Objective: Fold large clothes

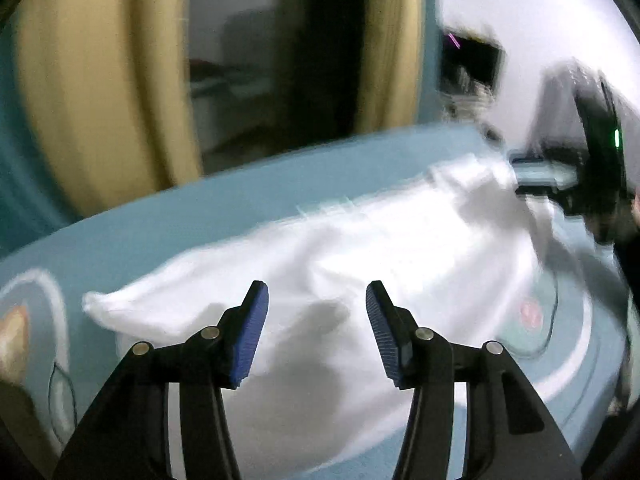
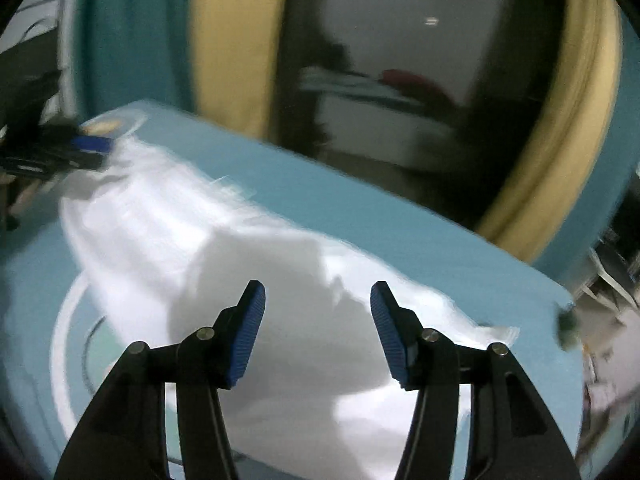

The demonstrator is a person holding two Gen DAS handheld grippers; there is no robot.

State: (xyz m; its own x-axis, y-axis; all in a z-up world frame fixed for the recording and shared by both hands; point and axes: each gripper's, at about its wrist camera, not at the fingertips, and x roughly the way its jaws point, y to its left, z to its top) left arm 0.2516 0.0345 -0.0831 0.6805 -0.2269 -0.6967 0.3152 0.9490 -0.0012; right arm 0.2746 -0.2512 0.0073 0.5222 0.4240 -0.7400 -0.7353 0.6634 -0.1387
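Note:
A large white garment [image 1: 360,264] lies spread in a long band across the teal bed cover [image 1: 200,216]. Both views are motion-blurred. My left gripper [image 1: 317,292] is open and empty, hovering just above the garment's near part. My right gripper [image 2: 317,293] is open and empty above the garment [image 2: 248,264], which runs from upper left to lower right on the teal cover [image 2: 400,220]. Each gripper also shows in the other's view: the right one [image 1: 536,178] at the garment's far right end, the left one [image 2: 86,150] at its far left end.
Yellow and teal curtains [image 1: 100,92] hang behind the bed around a dark window [image 1: 256,60]. The cover carries a white ring print [image 2: 60,344]. A white wall with a dark box [image 1: 472,64] is at the right. Cluttered items [image 2: 608,280] lie past the bed's right edge.

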